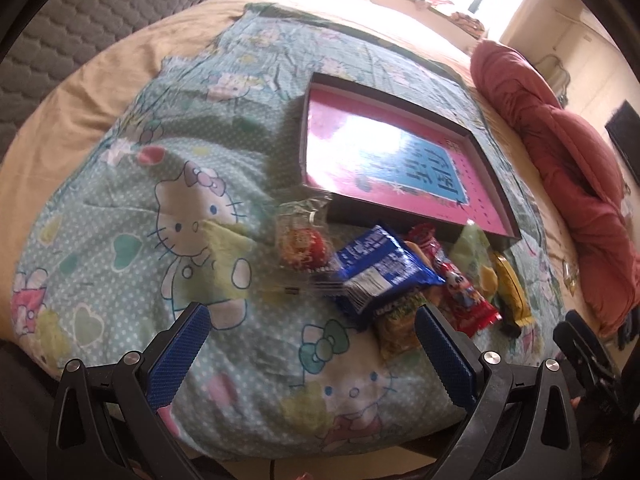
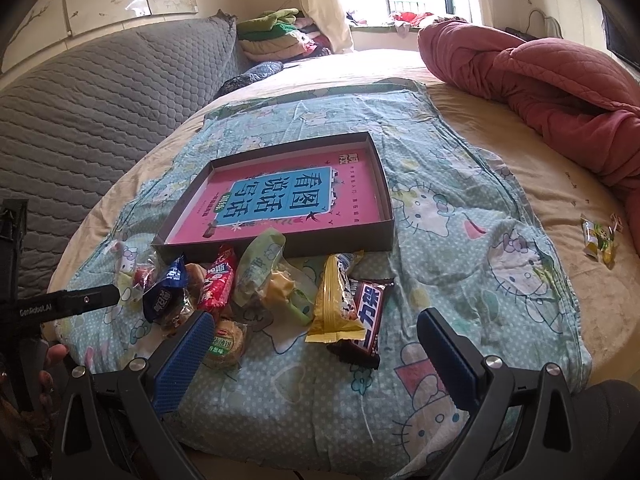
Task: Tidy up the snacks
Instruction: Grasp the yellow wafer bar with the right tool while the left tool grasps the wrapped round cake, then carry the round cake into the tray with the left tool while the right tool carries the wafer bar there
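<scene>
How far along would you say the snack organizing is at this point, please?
Nothing looks done: the pink tray holds no snacks. Nothing is in hand; the left tool and right tool are open. The snack pile before the tray and one stray packet remain.

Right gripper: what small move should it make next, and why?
Probably ease the right gripper forward and down onto the dark chocolate bar. Its jaws stand open and empty, that bar lies nearest on the pile's edge, and the pink-lined box behind holds no snacks yet.

One box point(image 2: 376, 236); about nine snack packets point(image 2: 336, 300); two quilts point(image 2: 460, 216).
</scene>
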